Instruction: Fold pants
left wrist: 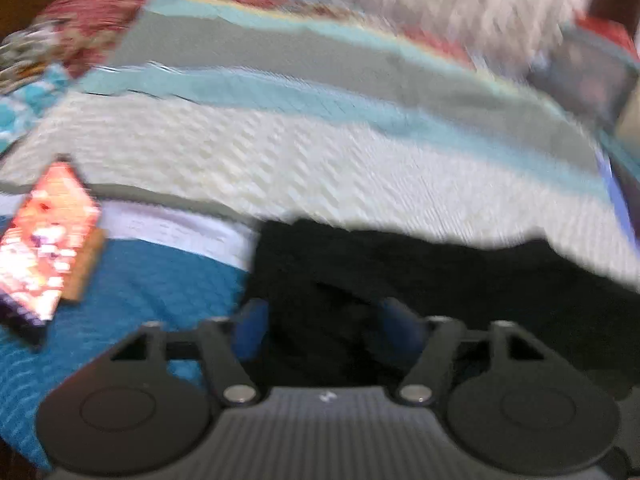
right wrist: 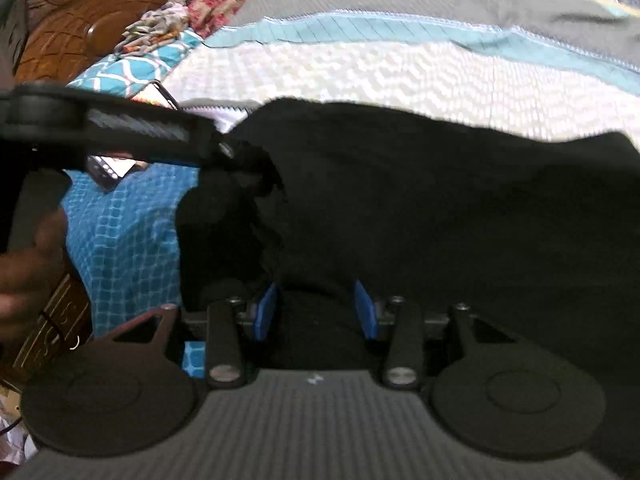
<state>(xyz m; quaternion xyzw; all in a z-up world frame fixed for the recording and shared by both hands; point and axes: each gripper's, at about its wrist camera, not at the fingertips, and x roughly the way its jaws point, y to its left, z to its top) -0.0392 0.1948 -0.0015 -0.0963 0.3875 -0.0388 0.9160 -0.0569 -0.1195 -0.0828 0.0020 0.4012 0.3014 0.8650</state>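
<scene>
Black pants (right wrist: 420, 208) lie bunched on the bed (right wrist: 360, 76) at six o'clock, the left gripper (left wrist: 324, 320) jaws spread above them, the right gripper (right wrist: 316, 312) jaws pinching cloth; risk: one-sided hold drags the fold crooked.

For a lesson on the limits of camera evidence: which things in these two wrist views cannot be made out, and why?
- Left wrist view: motion blur smears the phone screen and the bedspread pattern.
- Both views: the black pants show no seams or folds; too dark.
- Right wrist view: the pants run past the right edge, so their full shape is cut off.
- Right wrist view: whether the right gripper pinches cloth is unclear, black on black.
</scene>
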